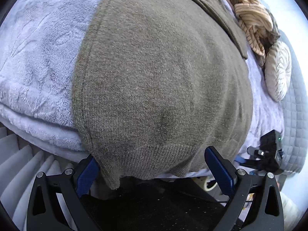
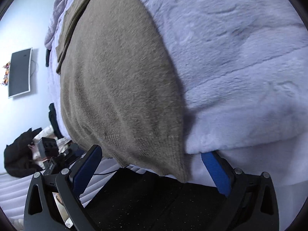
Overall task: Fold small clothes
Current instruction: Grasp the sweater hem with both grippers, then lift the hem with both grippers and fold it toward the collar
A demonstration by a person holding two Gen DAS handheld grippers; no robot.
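An olive-brown knit sweater (image 1: 154, 73) lies flat on a pale lavender plush blanket (image 1: 38, 67) covering a bed, its ribbed hem hanging over the near edge. My left gripper (image 1: 151, 155) is open at that hem, blue pads wide apart on either side of the left hem corner (image 1: 113, 182). In the right wrist view the same sweater (image 2: 119, 80) shows, and my right gripper (image 2: 152, 153) is open around the right hem corner (image 2: 181, 175). Neither one is clamped on the cloth. Each view shows the other gripper off to the side.
A heap of beige striped cloth (image 1: 248, 13) and a round cream pillow (image 1: 279, 71) lie at the bed's far right, beside a grey quilted cover (image 1: 296, 115). A wall screen (image 2: 20, 72) and dark clothes (image 2: 19, 154) are at left. Dark floor (image 1: 154, 207) lies below.
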